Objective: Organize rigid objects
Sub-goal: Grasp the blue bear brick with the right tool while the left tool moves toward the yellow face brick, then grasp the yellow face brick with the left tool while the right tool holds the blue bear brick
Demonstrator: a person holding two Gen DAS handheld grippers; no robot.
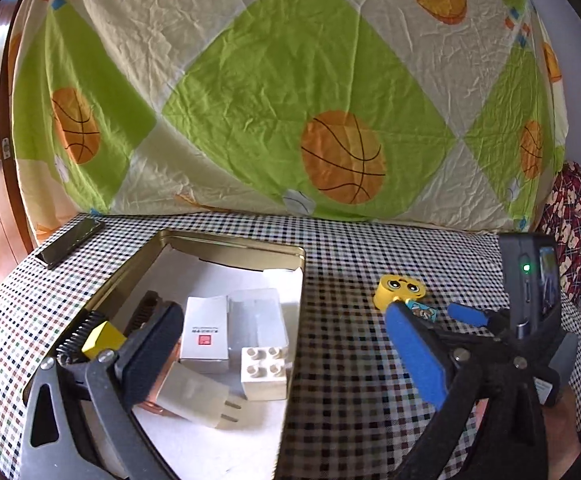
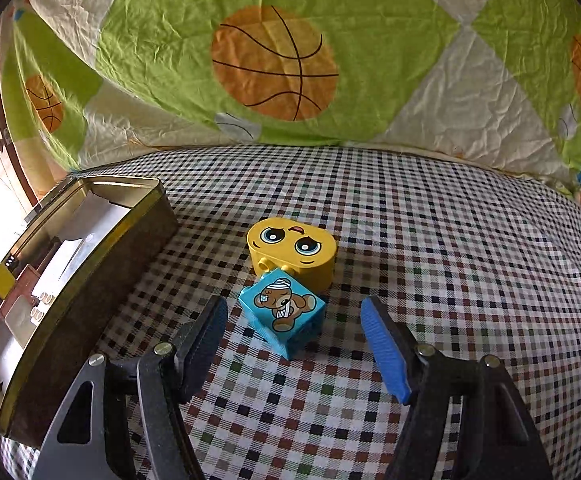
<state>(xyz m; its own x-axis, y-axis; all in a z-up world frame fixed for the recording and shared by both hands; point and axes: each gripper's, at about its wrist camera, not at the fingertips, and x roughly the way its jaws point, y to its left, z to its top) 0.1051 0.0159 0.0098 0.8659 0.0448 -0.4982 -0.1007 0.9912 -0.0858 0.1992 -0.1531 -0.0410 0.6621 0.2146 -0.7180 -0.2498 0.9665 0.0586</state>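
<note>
In the right wrist view a blue brick [image 2: 284, 314] with a bear picture lies on the checked cloth, touching a yellow face brick [image 2: 292, 248] behind it. My right gripper [image 2: 294, 340] is open, its tips on either side of the blue brick with a gap on both sides. My left gripper [image 1: 286, 348] stands wide open and holds nothing, over the right side of a gold tin [image 1: 230, 240]. Inside the tin lie a white brick [image 1: 264, 372], a white box [image 1: 206, 334], a white plug [image 1: 198, 396] and a yellow block [image 1: 102, 338]. The left view also shows the yellow face brick [image 1: 400, 290].
A flat dark device [image 1: 70, 242] lies at the table's back left corner. A basketball-print quilt [image 1: 342, 156] rises right behind the table. Red patterned fabric [image 1: 578, 220] is at the far right. The tin [image 2: 90, 300] sits left of the two bricks.
</note>
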